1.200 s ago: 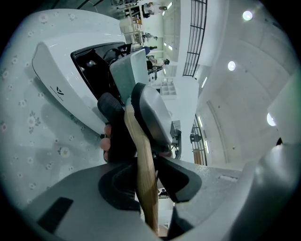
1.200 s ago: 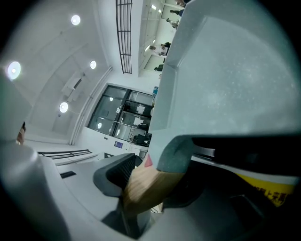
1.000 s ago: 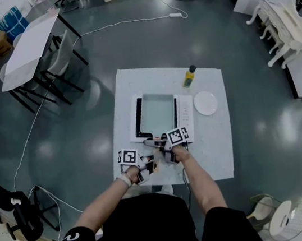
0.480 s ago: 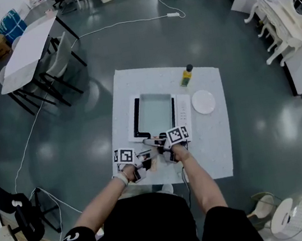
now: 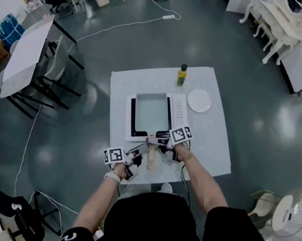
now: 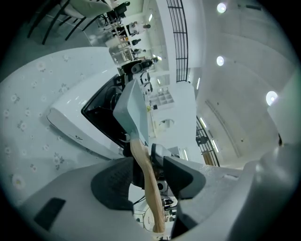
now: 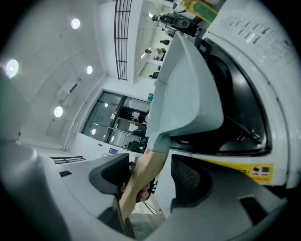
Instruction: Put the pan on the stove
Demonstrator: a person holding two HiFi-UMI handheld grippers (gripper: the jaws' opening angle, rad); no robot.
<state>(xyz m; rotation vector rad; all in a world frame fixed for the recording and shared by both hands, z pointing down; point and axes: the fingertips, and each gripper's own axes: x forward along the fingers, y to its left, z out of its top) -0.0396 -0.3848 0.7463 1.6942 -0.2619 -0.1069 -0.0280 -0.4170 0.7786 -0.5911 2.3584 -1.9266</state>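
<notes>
Head view: dim and grey, a bit murky to us. Shiny floor shows soft pale glare patches. White tabletop brightest spot. Edges bend like fishbowl. Both gripper views: much brighter, lit by round ceiling lamps. Corners go black, walls curve. Black part of stove stays dark. We find shadows faint.

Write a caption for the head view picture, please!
Pan on the stove, its handle between the just-opened jaws of the left gripper and right gripper.

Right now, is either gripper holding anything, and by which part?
Nothing is held. The left gripper and right gripper have just been opening; the pan's handle lies loose between their jaws.
</notes>
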